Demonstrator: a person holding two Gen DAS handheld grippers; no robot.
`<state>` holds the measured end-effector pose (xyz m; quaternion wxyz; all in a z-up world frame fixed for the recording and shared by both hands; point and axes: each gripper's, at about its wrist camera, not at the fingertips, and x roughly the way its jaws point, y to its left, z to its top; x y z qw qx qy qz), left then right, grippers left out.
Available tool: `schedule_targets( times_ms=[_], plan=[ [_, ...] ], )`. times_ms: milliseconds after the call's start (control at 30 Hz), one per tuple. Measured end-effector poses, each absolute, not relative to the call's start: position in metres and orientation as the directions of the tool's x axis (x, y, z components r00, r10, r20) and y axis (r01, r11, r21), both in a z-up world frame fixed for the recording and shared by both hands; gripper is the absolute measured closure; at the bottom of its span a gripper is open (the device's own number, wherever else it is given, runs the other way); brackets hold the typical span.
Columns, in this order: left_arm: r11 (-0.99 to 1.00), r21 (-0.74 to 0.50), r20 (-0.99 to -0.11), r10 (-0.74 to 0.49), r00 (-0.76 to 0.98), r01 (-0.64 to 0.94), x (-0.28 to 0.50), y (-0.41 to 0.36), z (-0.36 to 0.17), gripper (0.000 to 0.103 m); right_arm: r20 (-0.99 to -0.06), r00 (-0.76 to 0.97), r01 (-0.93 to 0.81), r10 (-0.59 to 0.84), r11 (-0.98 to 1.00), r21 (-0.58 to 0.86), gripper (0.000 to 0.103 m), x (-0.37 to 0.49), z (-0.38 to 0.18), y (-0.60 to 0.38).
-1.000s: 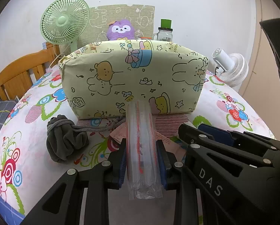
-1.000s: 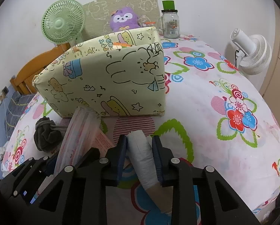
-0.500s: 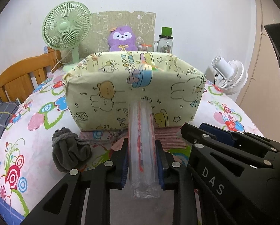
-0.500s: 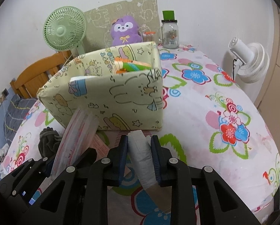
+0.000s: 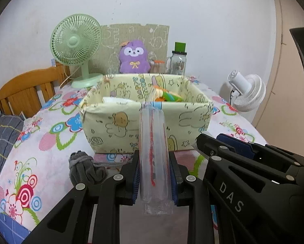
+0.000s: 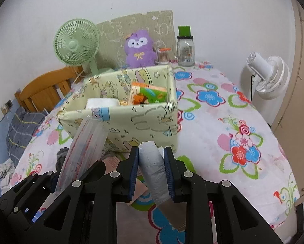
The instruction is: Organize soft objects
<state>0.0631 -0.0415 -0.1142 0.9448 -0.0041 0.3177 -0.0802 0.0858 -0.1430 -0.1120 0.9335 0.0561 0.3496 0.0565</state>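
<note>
A pale yellow fabric box (image 5: 115,126) with cartoon animals stands on the flowered tablecloth. Inside it lie a white item (image 5: 117,100) and colourful packs (image 5: 168,96). My left gripper (image 5: 154,174) is shut on a long clear plastic packet (image 5: 154,142) with red lines, whose far end reaches the box's near rim. My right gripper (image 6: 151,168) is shut on a white-grey soft roll (image 6: 152,162), just in front of the box (image 6: 147,120) near its right corner. A grey drawstring pouch (image 5: 84,170) lies on the cloth left of the left gripper.
Behind the box stand a green fan (image 5: 76,40), a purple plush (image 5: 133,57), a cardboard panel (image 5: 135,34) and a jar with a green lid (image 5: 177,61). A white fan (image 5: 247,93) is at the right edge, a wooden chair (image 5: 19,89) at the left.
Both grippers have risen with their items still held. The view now looks over the box's rim, so its inside and contents show.
</note>
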Motion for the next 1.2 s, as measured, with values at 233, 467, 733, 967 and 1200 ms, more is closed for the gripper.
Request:
schedule_targets(
  times_ms=[233,467,733,967,1200],
  plan=[
    [0.986,-0.062,-0.585,-0.161,0.795,0.153,0.061,-0.042,-0.099,0.079,-0.623,0.770,-0.068,0.137,0.989,0.132,0.075,0.080,-0.096,-0.142],
    [0.987,-0.059,-0.568,-0.159,0.808,0.153,0.063,-0.041,-0.083,0.079,-0.603,0.786,-0.069,0.135,0.989,0.132,0.075,0.079,-0.080,-0.142],
    [0.986,-0.062,-0.550,-0.163,0.819,0.155,0.067,-0.038,-0.068,0.080,-0.582,0.801,-0.073,0.140,0.988,0.137,0.075,0.083,-0.064,-0.139],
    [0.985,-0.061,-0.536,-0.168,0.827,0.161,0.075,-0.037,-0.058,0.079,-0.569,0.811,-0.070,0.134,0.989,0.132,0.075,0.089,-0.052,-0.137],
    [0.985,-0.058,-0.522,-0.167,0.836,0.161,0.083,-0.035,-0.046,0.079,-0.554,0.822,-0.071,0.131,0.989,0.127,0.075,0.096,-0.040,-0.136]
  ],
)
